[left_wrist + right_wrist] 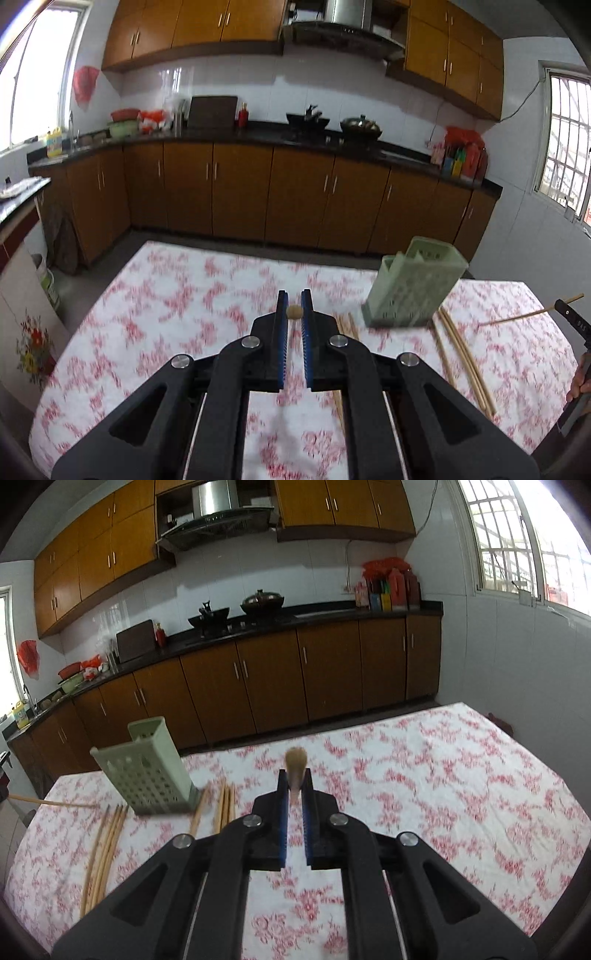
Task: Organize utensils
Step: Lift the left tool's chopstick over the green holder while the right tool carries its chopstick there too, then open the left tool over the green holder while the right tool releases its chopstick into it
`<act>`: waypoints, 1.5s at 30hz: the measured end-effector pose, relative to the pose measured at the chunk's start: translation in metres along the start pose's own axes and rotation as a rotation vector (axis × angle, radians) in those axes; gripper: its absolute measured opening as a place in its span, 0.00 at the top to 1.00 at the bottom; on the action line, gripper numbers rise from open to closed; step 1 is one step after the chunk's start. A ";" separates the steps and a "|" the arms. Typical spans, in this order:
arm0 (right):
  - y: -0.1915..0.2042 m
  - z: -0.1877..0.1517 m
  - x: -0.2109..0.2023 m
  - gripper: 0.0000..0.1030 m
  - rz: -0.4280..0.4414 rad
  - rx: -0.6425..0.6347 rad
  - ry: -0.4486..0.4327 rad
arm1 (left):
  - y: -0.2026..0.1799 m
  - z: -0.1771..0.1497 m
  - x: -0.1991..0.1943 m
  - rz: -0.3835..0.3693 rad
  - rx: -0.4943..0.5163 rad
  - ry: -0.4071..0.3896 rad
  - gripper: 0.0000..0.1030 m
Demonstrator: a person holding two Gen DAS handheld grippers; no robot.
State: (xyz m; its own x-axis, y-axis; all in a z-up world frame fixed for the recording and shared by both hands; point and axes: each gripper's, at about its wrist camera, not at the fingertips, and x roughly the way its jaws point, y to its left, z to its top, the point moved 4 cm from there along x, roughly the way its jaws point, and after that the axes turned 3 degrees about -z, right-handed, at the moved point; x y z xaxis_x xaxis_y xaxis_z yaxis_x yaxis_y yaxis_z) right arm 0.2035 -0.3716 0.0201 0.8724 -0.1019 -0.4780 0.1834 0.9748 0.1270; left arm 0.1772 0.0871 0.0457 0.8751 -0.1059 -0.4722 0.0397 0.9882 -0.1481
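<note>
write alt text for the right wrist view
The right hand-held gripper is shut on a chopstick seen end-on, above a table with a red floral cloth. To the left a green holder stands tilted among loose chopsticks, with kitchen cabinets behind.

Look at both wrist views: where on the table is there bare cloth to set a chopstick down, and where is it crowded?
Free: the floral tablecloth right of the right gripper, out to the window-side edge, and the stretch left of the left gripper. Crowded: around the green utensil holder, with loose chopsticks lying on both its sides.
</note>
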 end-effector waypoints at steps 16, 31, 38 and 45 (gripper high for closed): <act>0.053 0.125 -0.038 0.92 0.167 -0.044 -0.206 | -0.044 0.110 -0.021 -0.052 0.076 -0.183 0.93; 0.145 0.155 -0.007 0.92 0.297 -0.036 -0.347 | -0.110 0.151 0.017 -0.191 -0.023 -0.274 0.93; 0.155 0.120 0.042 0.92 0.271 -0.061 -0.227 | -0.112 0.118 0.053 -0.189 -0.033 -0.181 0.93; 0.154 0.104 0.048 0.90 0.262 -0.075 -0.196 | -0.108 0.102 0.069 -0.172 -0.037 -0.116 0.93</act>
State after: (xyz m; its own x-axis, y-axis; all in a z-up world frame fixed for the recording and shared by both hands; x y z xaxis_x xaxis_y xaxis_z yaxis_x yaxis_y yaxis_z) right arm 0.3205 -0.2472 0.1072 0.9573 0.1249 -0.2607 -0.0861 0.9841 0.1555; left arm 0.2827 -0.0158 0.1181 0.9068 -0.2572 -0.3339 0.1777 0.9516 -0.2506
